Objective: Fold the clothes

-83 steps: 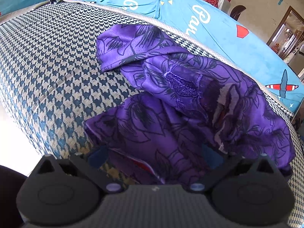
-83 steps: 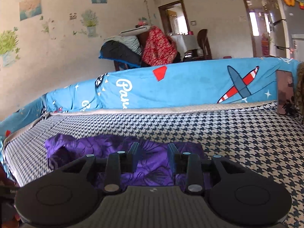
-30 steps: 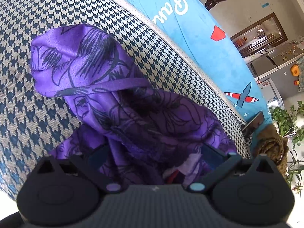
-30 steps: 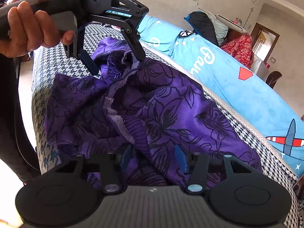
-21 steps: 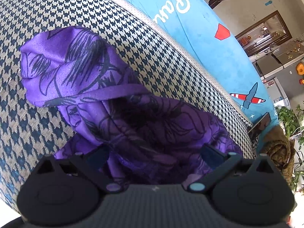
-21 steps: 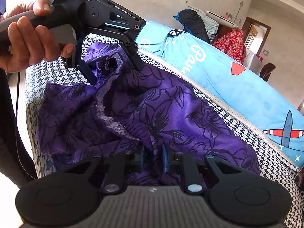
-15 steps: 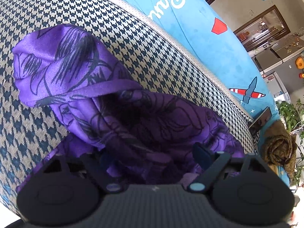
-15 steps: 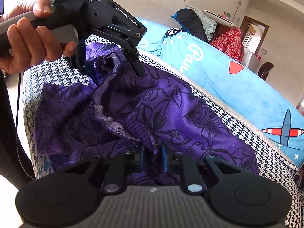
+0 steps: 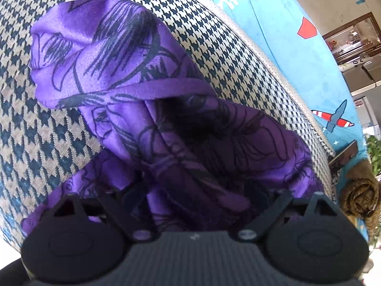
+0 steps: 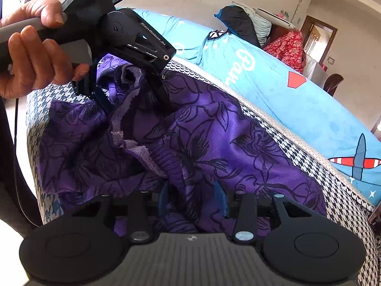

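Note:
A crumpled purple garment with black flower print (image 9: 133, 76) lies on the houndstooth bed cover (image 9: 28, 128); it also shows in the right wrist view (image 10: 214, 138). My left gripper (image 9: 193, 195) is open, its fingers wide apart with bunched cloth between them; in the right wrist view it (image 10: 133, 97) stands over the garment's lilac-edged opening. My right gripper (image 10: 191, 200) is open, its blue pads (image 10: 220, 199) apart around a fold of the garment.
A blue printed sheet (image 10: 297, 100) runs along the far side of the bed. A dark phone-like slab (image 9: 343, 156) and a brown bundle (image 9: 362, 193) lie at the far right. Clothes are piled on furniture (image 10: 285, 47) behind. The bed edge is near left.
My right gripper, shut on the cloth half a second ago, has opened. My left gripper's fingers have drawn somewhat closer together over the cloth and moved nearer to it.

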